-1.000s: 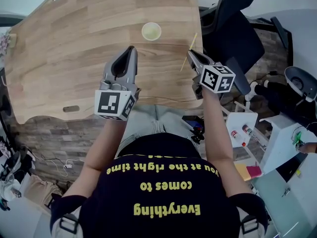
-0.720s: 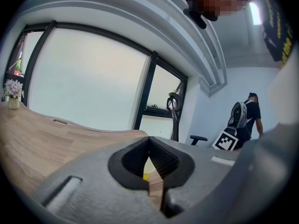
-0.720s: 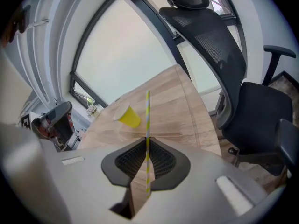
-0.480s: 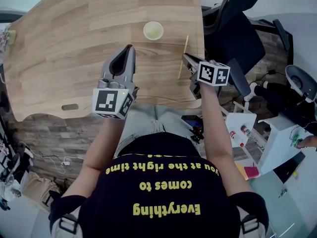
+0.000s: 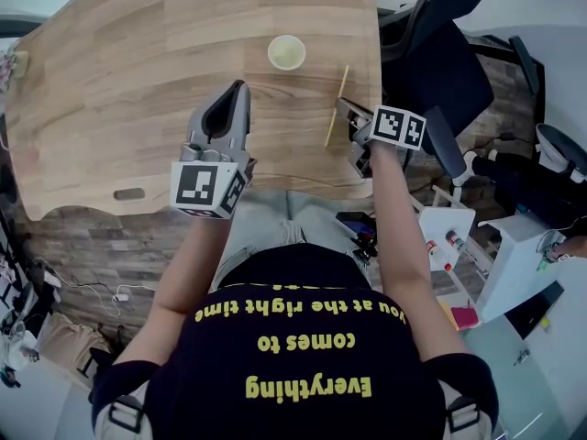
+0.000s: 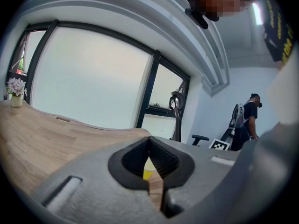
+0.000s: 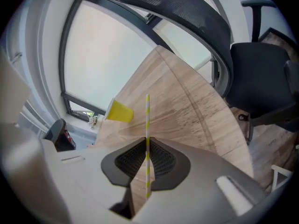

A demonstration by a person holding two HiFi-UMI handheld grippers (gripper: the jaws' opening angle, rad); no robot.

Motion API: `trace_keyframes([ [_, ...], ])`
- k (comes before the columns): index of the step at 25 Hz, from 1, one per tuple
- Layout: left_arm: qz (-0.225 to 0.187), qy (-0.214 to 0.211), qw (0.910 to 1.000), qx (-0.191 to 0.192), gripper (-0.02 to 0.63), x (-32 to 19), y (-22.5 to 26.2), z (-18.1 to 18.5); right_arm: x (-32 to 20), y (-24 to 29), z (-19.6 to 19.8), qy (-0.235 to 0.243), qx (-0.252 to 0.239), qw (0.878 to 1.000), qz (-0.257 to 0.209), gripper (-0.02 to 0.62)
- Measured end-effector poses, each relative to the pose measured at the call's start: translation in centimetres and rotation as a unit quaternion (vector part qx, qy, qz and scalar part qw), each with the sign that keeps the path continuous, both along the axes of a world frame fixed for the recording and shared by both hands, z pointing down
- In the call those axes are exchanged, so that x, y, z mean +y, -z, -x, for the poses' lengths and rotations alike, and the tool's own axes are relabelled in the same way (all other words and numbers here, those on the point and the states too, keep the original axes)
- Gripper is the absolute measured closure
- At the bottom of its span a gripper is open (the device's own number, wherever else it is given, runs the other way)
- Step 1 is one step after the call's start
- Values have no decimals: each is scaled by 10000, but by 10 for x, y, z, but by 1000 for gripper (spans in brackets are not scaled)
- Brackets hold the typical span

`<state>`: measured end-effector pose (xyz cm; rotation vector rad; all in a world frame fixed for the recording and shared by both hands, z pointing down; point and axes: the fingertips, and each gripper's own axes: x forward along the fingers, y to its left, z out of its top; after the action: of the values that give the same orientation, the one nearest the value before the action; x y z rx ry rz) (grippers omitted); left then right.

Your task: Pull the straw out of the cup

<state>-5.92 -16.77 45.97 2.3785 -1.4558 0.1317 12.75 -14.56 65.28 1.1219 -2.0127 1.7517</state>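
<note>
**Straw out of the cup, held by a narrow pinch**

My right tongs are closed on the straw about mid-length. It is clear of the yellow cup, which stands upright on the bench, well apart. My left tongs are closed tip to tip on nothing, above the bench's near part.

I judge two risks. The straw is a thin, paper-looking tube with yellow and white stripes, so squeezing harder could flatten it. If its low end catches the smooth wood-grain top, it could swivel between the black ribbed pads. The tapered cup looks light, and a careless sweep would tip it.
</note>
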Motion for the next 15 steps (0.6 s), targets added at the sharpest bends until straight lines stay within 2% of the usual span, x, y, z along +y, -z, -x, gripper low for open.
trace_keyframes([
  [7, -4, 2, 10000, -27, 606, 0, 1, 0, 2, -7, 0, -34, -118, 9997, 208, 561],
  [15, -11, 7, 10000, -41, 606, -2, 2, -1, 1, -10, -2, -33, -45, 9997, 227, 561],
])
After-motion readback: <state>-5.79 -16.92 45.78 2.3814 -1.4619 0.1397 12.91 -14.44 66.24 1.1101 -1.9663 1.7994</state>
